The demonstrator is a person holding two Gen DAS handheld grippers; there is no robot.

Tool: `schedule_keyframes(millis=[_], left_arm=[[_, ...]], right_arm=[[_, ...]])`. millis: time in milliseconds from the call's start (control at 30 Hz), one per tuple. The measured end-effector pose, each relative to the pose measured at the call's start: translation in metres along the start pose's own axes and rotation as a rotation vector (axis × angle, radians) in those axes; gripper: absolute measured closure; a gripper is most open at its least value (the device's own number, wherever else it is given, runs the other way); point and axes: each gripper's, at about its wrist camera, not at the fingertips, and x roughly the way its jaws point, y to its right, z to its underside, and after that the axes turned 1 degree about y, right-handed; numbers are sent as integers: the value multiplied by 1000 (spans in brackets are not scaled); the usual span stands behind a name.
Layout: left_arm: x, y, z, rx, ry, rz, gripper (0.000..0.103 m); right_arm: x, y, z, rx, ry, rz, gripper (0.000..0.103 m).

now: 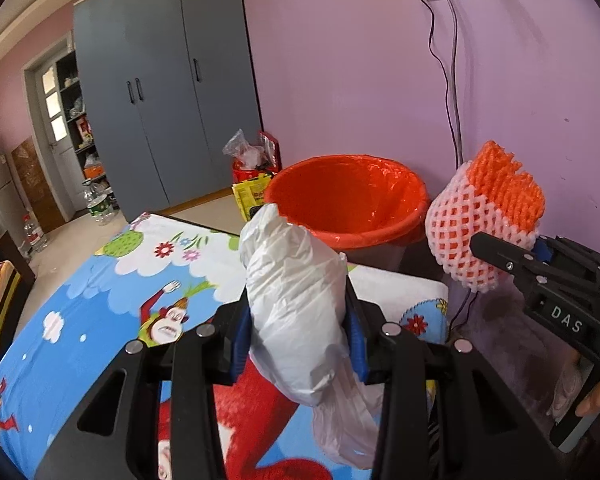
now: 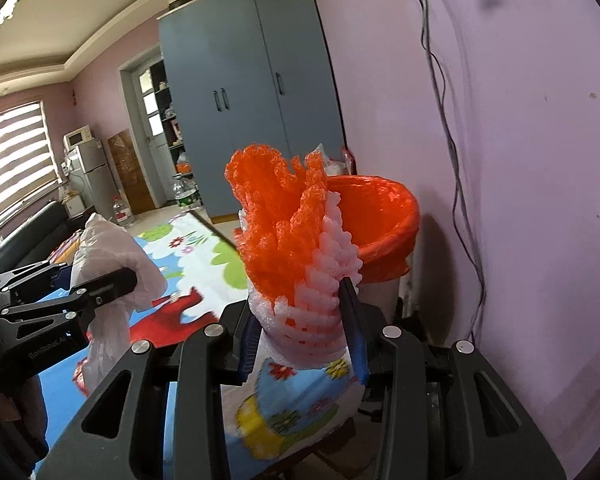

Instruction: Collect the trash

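An orange-lined bin (image 1: 350,200) stands open against the lilac wall (image 1: 340,60); beside a cartoon-print table (image 1: 100,300), the left gripper (image 1: 300,332) clamps a white bag (image 1: 296,292), the right gripper (image 2: 304,336) foam netting (image 2: 296,248).

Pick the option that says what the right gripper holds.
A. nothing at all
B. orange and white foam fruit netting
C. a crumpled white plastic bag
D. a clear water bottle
B: the right gripper is closed on orange and white foam fruit netting; the white plastic bag sits in the left gripper.
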Motion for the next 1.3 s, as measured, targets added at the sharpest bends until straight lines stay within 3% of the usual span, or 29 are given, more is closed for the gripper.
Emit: schedule_keyframes(millis=[333,800,867,900,933,1033,1133,1300], left_arm=[[58,2,-57,-26,30,74,62],[151,-2,-120,-1,64,96,61],[164,-2,-129,6,80,85,57],[170,-2,-132,1,84,79,51],[177,-4,-135,-10,88,74,38],[196,-12,-143,-69,96,51,20],[201,-16,-147,-81,91,27,15],[178,-22,-145,-59,114,-45,10]], right_arm=[[57,27,-40,8,1,38,65],[146,53,-74,-42,-23,47,58],[155,55,-76,-46,-25,52,57],[162,56,-77,-52,-26,62,56],[166,56,-77,-61,-28,65,53],[184,56,-78,-94,-36,68,22],[184,56,-76,-120,-21,79,23],[158,58,-72,-124,7,94,23]])
